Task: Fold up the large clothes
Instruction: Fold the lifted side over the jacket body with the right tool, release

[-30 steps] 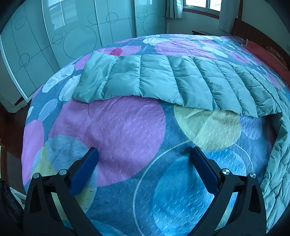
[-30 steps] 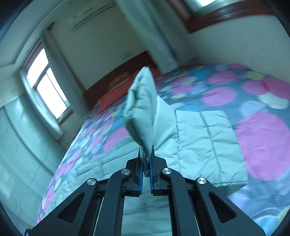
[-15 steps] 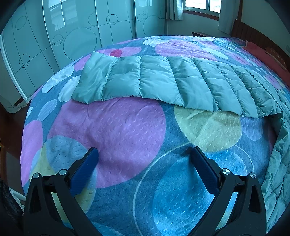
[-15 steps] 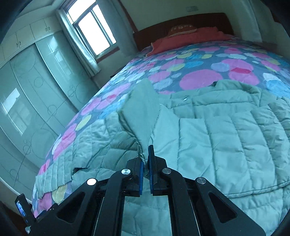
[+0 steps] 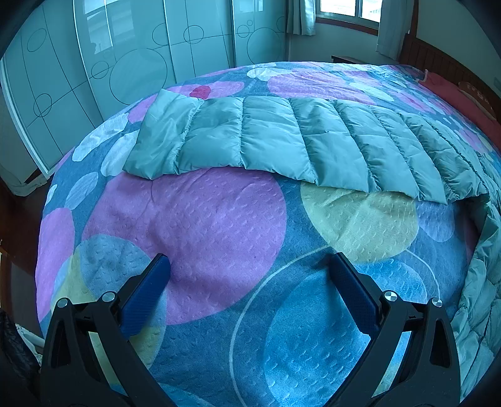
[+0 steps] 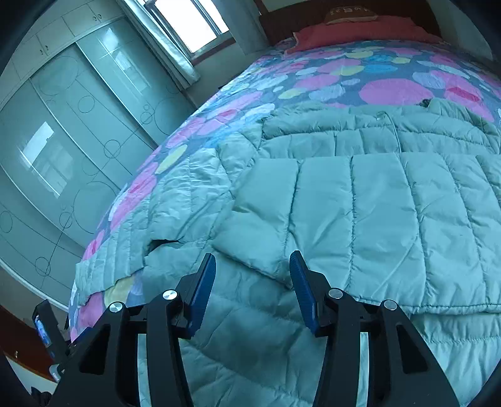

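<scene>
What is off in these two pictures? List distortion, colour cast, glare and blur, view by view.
Left wrist view: fisheye bends the bed into a dome, dark vignette in the corners, cool blue cast, puffer jacket sharp. Right wrist view: same bulge and tilted room, window blown out white, reflections on the wardrobe doors, no motion blur, right claw crisp, opening with nothing between its fingers.

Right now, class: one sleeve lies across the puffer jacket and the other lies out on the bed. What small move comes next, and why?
Probably bring the left hand-held gripper, open over bare bedspread, to the outstretched sleeve's cuff. The folded sleeve already rests on the jacket, and the right hand-held gripper is opening, nothing between its jaws.
</scene>
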The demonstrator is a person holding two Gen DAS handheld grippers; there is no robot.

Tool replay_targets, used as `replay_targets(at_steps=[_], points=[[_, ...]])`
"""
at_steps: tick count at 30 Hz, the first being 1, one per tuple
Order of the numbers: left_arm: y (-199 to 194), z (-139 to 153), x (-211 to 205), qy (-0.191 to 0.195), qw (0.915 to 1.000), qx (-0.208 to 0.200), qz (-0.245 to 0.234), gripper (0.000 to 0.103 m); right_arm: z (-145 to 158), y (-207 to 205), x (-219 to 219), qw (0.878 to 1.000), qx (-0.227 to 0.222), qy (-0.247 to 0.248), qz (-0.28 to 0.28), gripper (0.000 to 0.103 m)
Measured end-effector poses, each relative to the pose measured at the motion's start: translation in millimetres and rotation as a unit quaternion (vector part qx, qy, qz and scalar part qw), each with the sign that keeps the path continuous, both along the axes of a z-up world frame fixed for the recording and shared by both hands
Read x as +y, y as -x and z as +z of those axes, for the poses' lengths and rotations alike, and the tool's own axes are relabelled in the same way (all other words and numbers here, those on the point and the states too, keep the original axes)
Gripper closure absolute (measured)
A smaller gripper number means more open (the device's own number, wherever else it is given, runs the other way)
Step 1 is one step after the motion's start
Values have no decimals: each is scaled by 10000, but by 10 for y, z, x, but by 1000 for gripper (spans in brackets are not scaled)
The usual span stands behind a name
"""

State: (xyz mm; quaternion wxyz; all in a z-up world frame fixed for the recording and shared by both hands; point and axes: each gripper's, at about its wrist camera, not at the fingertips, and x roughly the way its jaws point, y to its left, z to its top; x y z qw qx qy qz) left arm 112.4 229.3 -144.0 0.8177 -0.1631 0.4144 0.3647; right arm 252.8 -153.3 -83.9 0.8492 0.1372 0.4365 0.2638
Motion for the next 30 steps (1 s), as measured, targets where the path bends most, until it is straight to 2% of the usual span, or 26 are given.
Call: replay_targets(at_steps=[3, 6, 8, 11, 13, 18, 22, 26, 28, 30], points=[[-4, 0, 0, -8, 10000, 2, 0, 2, 219, 105, -440, 9988, -284, 34, -407, 54], [-2, 1, 0, -7, 10000, 2, 0, 2, 358, 161, -1170, 9913, -436, 147, -1231, 56], [-4, 1, 1, -13, 10000, 6, 1, 2, 335, 151, -1709, 9805, -300, 242, -1925, 66], [-5, 0, 1, -14, 10000, 7, 1, 2, 177, 101, -2281, 9631, -63, 369, -2666, 77], [-5, 0, -3, -17, 10000, 11, 1, 2, 32, 52, -2401, 9608, 81, 421, -2738, 82], [-10, -1, -3, -17, 10000, 13, 1, 2, -450, -92, -2323, 9645, 590, 620, -2498, 82], [-12, -2, 3, -17, 10000, 8, 1, 2, -351, -120, -2284, 9643, 556, 738, -2482, 82], [-14, -1, -3, -22, 10000, 16, 2, 2, -133, -179, -2342, 9610, 198, 746, -2654, 82], [-13, 0, -1, -19, 10000, 13, 1, 2, -172, -253, -2405, 9576, 225, 761, -2768, 82], [-15, 1, -8, -16, 10000, 9, 1, 2, -377, -377, -2443, 9563, 546, 769, -2769, 82]])
